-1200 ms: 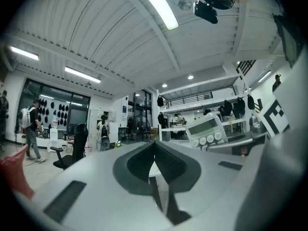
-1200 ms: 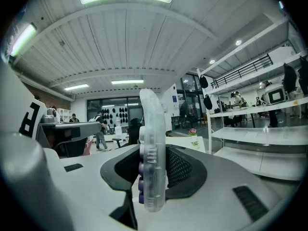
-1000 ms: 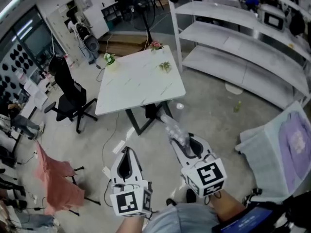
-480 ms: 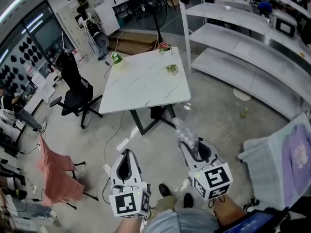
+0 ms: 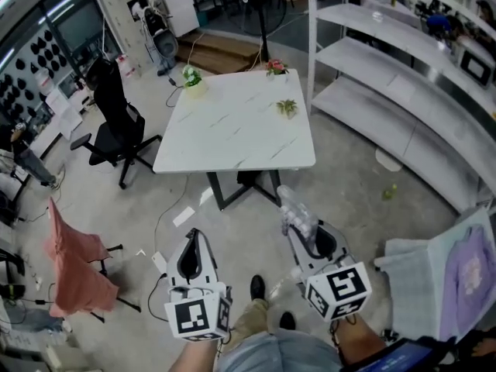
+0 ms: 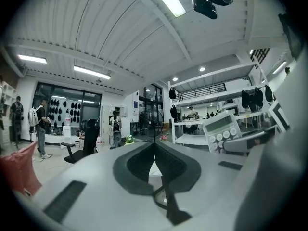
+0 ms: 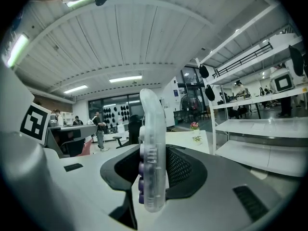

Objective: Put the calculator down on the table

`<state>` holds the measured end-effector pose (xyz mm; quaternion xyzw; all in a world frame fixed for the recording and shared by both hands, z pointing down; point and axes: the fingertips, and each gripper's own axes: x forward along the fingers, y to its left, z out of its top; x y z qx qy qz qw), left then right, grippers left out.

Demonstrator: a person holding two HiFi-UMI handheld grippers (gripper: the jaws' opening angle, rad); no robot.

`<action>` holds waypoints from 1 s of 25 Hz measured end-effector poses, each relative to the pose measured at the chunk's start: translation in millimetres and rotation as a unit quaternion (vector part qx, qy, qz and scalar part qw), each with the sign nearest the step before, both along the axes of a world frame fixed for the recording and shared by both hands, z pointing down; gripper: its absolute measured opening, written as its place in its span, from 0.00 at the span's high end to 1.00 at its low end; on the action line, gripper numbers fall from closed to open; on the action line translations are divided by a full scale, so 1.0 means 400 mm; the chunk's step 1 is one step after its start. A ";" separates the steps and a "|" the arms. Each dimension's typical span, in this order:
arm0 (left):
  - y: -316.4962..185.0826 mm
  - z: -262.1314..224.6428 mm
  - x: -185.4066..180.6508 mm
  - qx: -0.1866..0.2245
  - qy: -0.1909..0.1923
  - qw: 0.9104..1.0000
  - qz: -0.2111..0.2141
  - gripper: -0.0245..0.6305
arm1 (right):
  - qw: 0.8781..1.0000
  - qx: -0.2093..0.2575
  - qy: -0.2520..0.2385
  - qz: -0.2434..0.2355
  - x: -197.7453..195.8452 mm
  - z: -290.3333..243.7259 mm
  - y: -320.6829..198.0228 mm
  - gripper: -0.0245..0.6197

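Note:
A translucent calculator (image 5: 294, 210) with purple keys stands on edge between the jaws of my right gripper (image 5: 301, 225), which is shut on it. In the right gripper view the calculator (image 7: 153, 153) rises edge-on out of the right gripper (image 7: 154, 150). My left gripper (image 5: 193, 234) is beside it at the lower left, shut and holding nothing. In the left gripper view the left gripper (image 6: 155, 145) has its tips meeting, and the calculator's (image 6: 220, 130) key face shows at the right. The white marble-look table (image 5: 232, 130) stands ahead across bare floor, apart from both grippers.
Three small potted plants (image 5: 191, 76) (image 5: 275, 67) (image 5: 287, 107) stand at the table's far edge. A black office chair (image 5: 112, 122) is left of it and white shelving (image 5: 387, 76) right. A red cloth (image 5: 70, 266) hangs at lower left; a purple garment (image 5: 465, 273) lies at lower right.
The table has come nearer and more central in the head view. Both grippers have sunk a little in step. The calculator stays in the right gripper's jaws.

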<state>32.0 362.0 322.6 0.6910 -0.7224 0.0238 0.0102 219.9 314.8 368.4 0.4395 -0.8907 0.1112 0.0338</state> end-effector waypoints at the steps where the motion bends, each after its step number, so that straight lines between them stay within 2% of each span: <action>1: -0.023 0.005 -0.011 -0.001 0.003 1.000 0.001 0.95 | 1.000 -0.002 0.002 0.000 -0.013 0.003 -0.021 0.73; 7: -0.180 -0.012 -0.113 0.009 0.015 1.000 0.007 0.95 | 1.000 -0.006 0.010 -0.008 -0.127 -0.015 -0.167 0.73; 12: -0.307 -0.088 -0.199 0.048 0.006 0.999 0.018 0.95 | 1.000 0.028 0.008 -0.005 -0.219 -0.091 -0.280 0.73; 17: -0.402 -0.107 -0.263 0.064 0.005 0.997 0.031 0.95 | 0.999 0.050 0.007 0.001 -0.295 -0.118 -0.367 0.73; 25: -0.515 -0.041 -0.331 0.039 0.020 0.998 0.049 0.95 | 0.999 0.040 0.021 0.016 -0.364 -0.079 -0.470 0.73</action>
